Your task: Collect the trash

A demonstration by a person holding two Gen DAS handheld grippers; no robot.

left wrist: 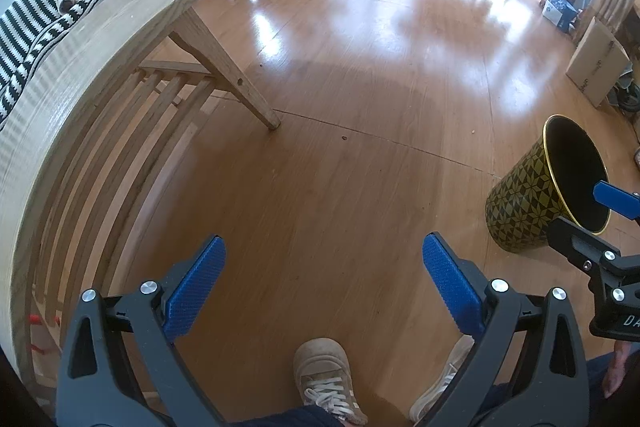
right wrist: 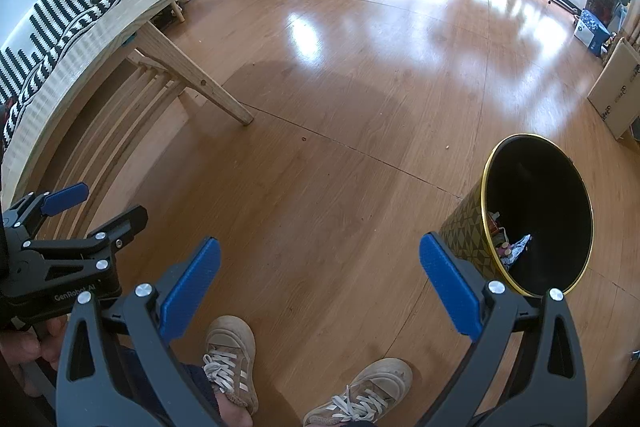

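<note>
— Firstly, item one?
— Waste bin (right wrist: 472, 227): gold rim, black-and-gold geometric wall, black interior, standing on the wood floor (right wrist: 340, 99) right of the shoes (right wrist: 232, 359).
— Contents?
— Crumpled trash (right wrist: 510, 243) at the bottom, seen only from the right wrist; the left wrist view shows a dark interior.
— Tongs?
— Left tongs (left wrist: 324, 287) and right tongs (right wrist: 320, 287): both spread wide, holding nothing.
— Surroundings?
— Pale wooden worktop (left wrist: 120, 23), left.

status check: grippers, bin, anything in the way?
Left gripper open, empty. Right gripper open, empty. Bin upright, trash inside. Floor ahead clear.
</note>
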